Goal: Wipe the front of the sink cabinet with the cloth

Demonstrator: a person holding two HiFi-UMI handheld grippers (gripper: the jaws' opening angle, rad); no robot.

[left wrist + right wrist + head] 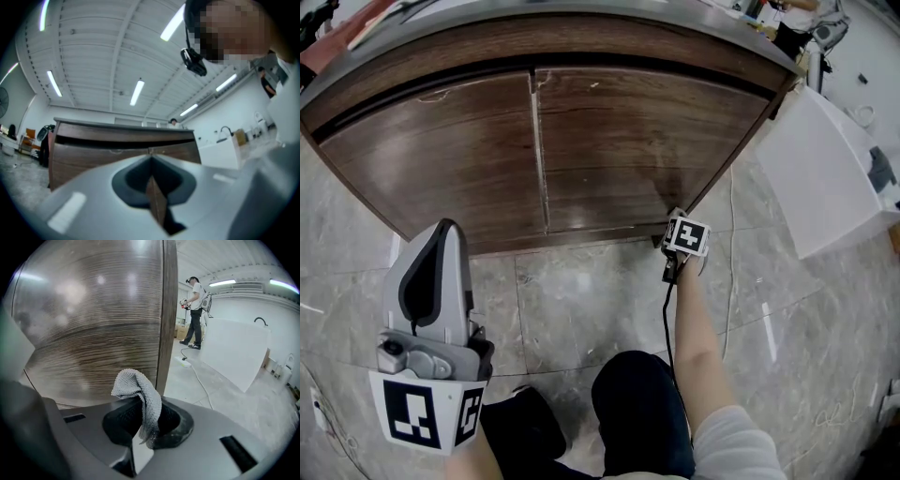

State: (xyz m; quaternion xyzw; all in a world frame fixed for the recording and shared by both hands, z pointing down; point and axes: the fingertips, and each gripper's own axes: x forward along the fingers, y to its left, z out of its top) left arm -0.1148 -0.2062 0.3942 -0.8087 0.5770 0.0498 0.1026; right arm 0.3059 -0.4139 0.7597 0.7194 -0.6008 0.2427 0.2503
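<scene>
Spreading under everything in the head view is a grey marbled tile floor (581, 300). On it stands the sink cabinet (609, 141), dark wood grain, with two doors side by side under a recessed gap and a grey tabletop (581, 11). A big white panel (825, 169) stands on the floor near the cabinet's right end.

The person's right forearm (698, 328) reaches forward and low, carrying the right gripper (678, 227) to the bottom right corner of the right-hand door, close above the floor. The left gripper (442, 234) is held back from the cabinet, well apart from the doors, and points towards the left-hand door.

In the left gripper view the jaws (151, 164) are together with nothing between them, and the cabinet front (93, 150) lies beyond.

In the right gripper view the jaws (143, 416) are clamped on the cloth (138, 390), a grey woven piece that rises from between them and folds over at the top. It sits right in front of the door's wood grain (93, 333), just beside the cabinet's right edge; whether it touches the wood cannot be told.

A white cable (729, 244) lies on the floor beside the cabinet's right end.
</scene>
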